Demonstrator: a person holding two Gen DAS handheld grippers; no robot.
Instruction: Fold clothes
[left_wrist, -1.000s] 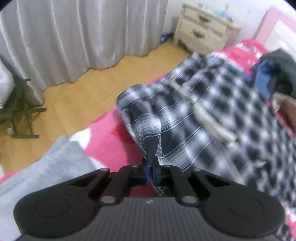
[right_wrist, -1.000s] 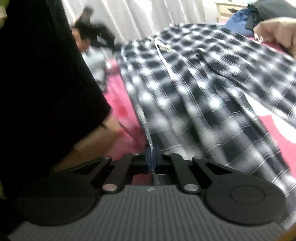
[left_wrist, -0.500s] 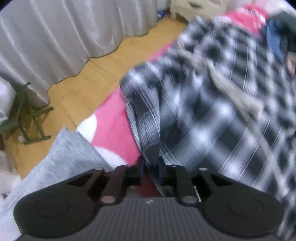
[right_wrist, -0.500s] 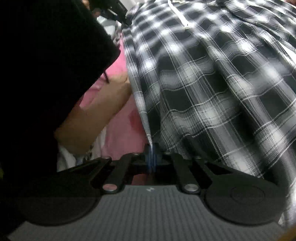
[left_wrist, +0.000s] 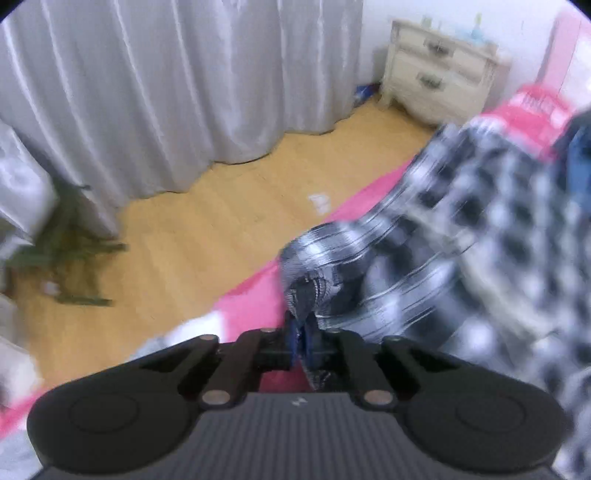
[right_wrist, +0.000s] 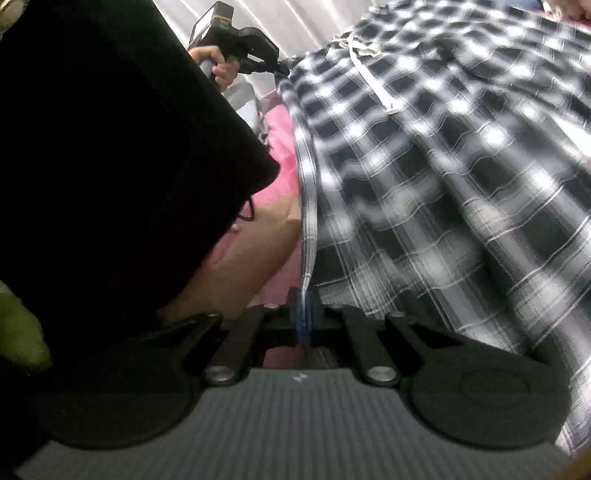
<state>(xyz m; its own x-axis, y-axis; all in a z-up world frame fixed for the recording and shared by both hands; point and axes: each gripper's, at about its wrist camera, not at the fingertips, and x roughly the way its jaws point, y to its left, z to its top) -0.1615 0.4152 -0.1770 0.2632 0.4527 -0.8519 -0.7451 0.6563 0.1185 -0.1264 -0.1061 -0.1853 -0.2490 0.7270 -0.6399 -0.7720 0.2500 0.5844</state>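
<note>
- Plaid trousers (right_wrist: 443, 177) lie spread over my pink bedspread (left_wrist: 255, 295), drawstring (right_wrist: 364, 50) uppermost.
- My right gripper (right_wrist: 303, 314) is pinched tight on the trousers' side hem.
- My left gripper (left_wrist: 302, 341) has its jaws closing, a bunched waistband corner between the blue pads (left_wrist: 293, 338); half a second ago they stood wider.
- Nightstand (left_wrist: 439, 74) drawers are shut; contents not visible.
- Since a second ago my left view is blurred, showing more wooden floor (left_wrist: 192, 236) and curtain (left_wrist: 166, 85).
</note>
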